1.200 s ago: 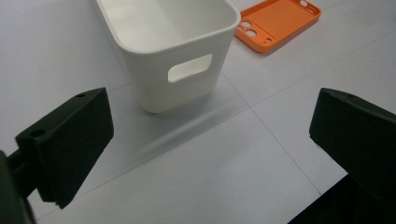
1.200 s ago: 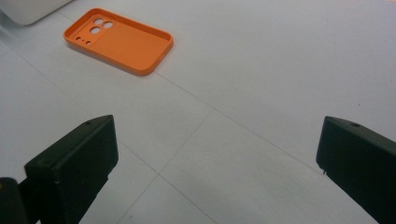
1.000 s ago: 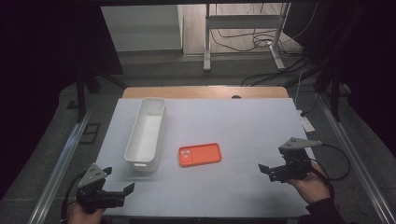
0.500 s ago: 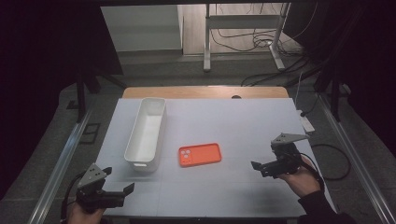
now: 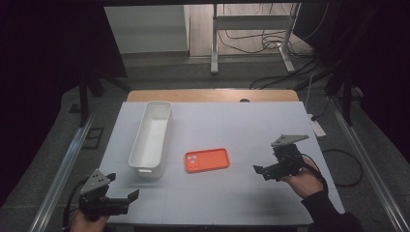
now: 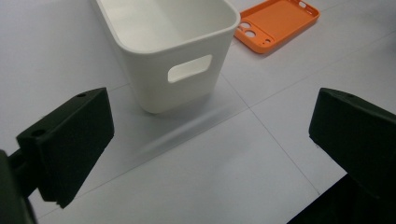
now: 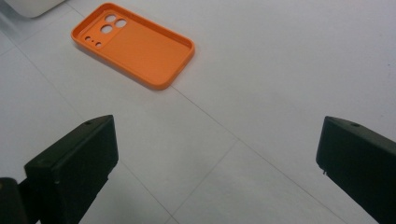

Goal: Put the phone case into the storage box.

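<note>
We see the right gripper (image 5: 263, 172) with its jaws wide apart and nothing between them, held just above the white table (image 5: 232, 125) on the right side. Its jaws point left toward the orange phone case (image 5: 207, 160), which is near but apart from them. In the right gripper view the phone case (image 7: 133, 44) lies flat, open side up, camera holes at its far left end, beyond the left jaw. The left gripper (image 5: 126, 198) sits at the table's near left corner, jaws also spread wide and empty. In the left gripper view its jaws frame the near end of the white bin (image 6: 170, 46), with the handle slot facing us. The bin (image 5: 151, 137) stands upright, empty, long side running away from us, just left of the phone case without touching it.
</note>
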### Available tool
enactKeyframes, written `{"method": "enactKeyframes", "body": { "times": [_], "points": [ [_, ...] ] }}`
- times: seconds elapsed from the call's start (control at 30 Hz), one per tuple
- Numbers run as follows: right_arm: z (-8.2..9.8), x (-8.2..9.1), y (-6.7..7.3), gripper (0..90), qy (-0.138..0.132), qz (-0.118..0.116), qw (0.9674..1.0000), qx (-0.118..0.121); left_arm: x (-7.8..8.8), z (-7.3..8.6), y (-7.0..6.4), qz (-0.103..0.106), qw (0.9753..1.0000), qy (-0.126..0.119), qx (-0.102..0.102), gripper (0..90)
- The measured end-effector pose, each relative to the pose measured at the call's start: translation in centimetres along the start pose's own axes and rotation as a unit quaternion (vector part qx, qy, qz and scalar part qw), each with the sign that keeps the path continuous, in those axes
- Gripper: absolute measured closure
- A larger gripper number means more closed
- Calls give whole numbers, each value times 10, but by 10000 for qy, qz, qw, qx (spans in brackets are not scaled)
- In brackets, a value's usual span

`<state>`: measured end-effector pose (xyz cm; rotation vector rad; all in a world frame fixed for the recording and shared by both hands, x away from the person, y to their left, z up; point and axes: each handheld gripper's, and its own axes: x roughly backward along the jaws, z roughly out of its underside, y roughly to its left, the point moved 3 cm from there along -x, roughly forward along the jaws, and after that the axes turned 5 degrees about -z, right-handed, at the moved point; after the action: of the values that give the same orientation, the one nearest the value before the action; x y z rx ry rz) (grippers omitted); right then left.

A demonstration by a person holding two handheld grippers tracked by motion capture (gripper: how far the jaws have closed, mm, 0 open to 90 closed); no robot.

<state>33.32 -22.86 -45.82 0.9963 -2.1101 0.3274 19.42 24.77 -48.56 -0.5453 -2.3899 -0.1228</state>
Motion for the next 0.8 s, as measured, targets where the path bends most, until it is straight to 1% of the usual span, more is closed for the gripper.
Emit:
{"method": "enactKeyframes", "body": {
  "times": [0.17,0.33,0.47,0.53,0.6,0.8],
  "points": [
    [-5,-7,2,0,12,-13,10000,83,0,0,0,13,10000,-4,8,8],
    [-9,-12,3,0,31,-27,10000,79,0,0,0,13,10000,-5,7,7],
    [-12,-16,5,0,90,-58,9999,122,0,0,0,16,10000,-7,14,8],
    [-13,-17,6,0,85,-70,9999,100,0,0,0,17,10000,-8,17,8],
    [-16,-21,6,0,107,-87,9998,160,0,0,0,19,10000,-12,20,8],
    [-21,-27,9,0,131,-121,9996,206,0,0,1,37,10000,-18,42,8]
  ]
}}
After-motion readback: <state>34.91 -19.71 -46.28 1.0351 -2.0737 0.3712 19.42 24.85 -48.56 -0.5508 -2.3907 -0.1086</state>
